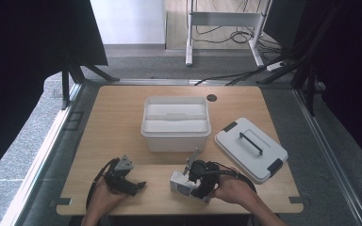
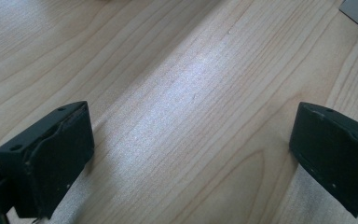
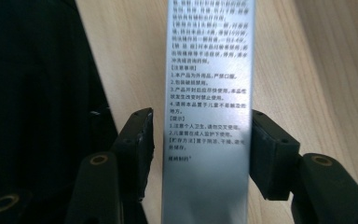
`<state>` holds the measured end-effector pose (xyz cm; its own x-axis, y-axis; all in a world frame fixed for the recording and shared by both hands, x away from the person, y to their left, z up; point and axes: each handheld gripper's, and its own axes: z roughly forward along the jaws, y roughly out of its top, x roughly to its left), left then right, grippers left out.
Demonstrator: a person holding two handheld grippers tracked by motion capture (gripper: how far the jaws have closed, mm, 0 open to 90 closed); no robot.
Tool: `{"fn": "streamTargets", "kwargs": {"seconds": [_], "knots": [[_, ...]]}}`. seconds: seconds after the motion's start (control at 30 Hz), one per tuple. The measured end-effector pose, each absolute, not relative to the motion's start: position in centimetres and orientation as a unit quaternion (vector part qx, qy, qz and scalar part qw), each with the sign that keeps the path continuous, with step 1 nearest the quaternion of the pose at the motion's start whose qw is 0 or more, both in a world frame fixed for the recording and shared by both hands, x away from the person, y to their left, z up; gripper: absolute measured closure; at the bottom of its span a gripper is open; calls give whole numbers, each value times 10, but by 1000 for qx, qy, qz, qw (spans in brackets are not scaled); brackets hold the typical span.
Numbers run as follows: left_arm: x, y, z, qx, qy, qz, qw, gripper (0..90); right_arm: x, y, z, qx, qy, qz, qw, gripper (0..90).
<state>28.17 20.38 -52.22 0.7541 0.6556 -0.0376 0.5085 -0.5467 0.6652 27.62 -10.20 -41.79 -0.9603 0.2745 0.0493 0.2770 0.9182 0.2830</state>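
Right gripper (image 3: 200, 140) has its jaws part-spread around the silver printed carton (image 3: 207, 116) at the table's (image 1: 122, 117) near edge: right pad touching, left pad just clear. Left gripper (image 2: 191, 154) gapes wide over bare wood.

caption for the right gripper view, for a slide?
Right tongs straddle a silver printed carton above the wooden table, a gap showing at the left pad.

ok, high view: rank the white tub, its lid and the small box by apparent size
1. White tub, largest.
2. Lid, slightly smaller in outline, though it lies flat and nearer the camera, so the gap is unsure.
3. Small box, clearly smallest, partly covered by the right gripper.
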Motion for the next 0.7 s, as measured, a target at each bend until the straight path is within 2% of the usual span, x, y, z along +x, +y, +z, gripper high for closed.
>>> {"fn": "streamTargets", "kwargs": {"seconds": [0.17, 0.43, 0.7], "knots": [[282, 204, -522, 873, 333, 108, 340, 0, 279, -105, -395, -145, -975, -170, 19, 452], [282, 204, -522, 873, 334, 108, 340, 0, 291, -115, -371, -157, -969, -192, -3, 446], [282, 204, -522, 871, 337, 106, 342, 0, 316, -143, -389, -221, -950, -221, -25, 396]]}}
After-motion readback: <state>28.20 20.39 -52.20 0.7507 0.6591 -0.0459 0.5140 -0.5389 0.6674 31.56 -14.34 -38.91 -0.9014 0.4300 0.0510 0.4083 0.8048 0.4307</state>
